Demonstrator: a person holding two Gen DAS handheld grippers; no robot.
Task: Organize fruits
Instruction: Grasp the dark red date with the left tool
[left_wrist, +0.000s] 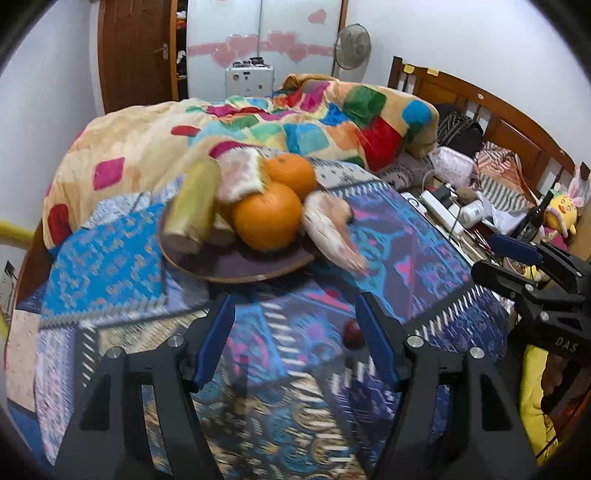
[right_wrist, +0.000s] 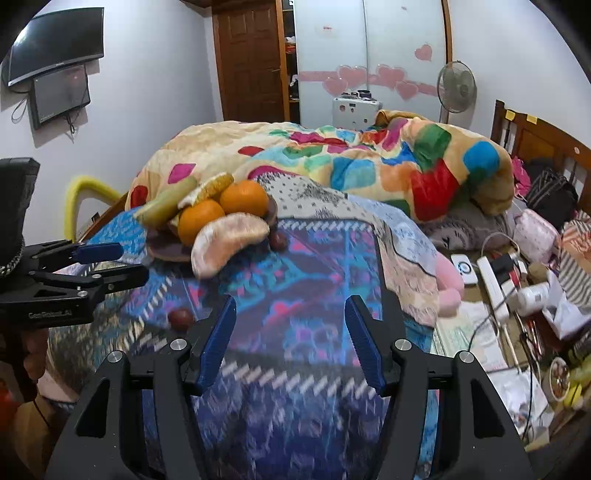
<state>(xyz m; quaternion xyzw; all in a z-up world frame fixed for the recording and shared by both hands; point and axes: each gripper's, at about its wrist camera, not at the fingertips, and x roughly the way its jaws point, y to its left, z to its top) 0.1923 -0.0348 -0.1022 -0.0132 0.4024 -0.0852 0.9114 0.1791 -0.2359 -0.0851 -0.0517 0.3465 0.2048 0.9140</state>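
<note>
Both your grippers hang over the patterned bedspread (left_wrist: 110, 251) with nothing in them; the left gripper (left_wrist: 295, 339) has its blue pads about half apart, only cloth showing between, and the right gripper (right_wrist: 290, 339) matches it, half open and empty, so you look free to reach; ahead sits the plate (left_wrist: 236, 264), piled high, and that explains the crowding: two oranges (left_wrist: 267, 216) wedged in the middle, a green-yellow fruit (left_wrist: 194, 205) leaning on the left rim, a peeled pomelo piece (left_wrist: 242, 175) propped on top; the big pomelo wedge (right_wrist: 227, 242) spills off the near edge onto the cloth, probably because the plate has no room left; two small dark-red fruits lie loose off the plate, one date (right_wrist: 181, 318) just beside your right gripper's left finger, another (right_wrist: 277, 240) tucked against the plate's right edge; I'd judge those strays are what's left to gather; the near one sits between your two tools, handy for either; watch the soft bedding, since round fruit may roll.
</note>
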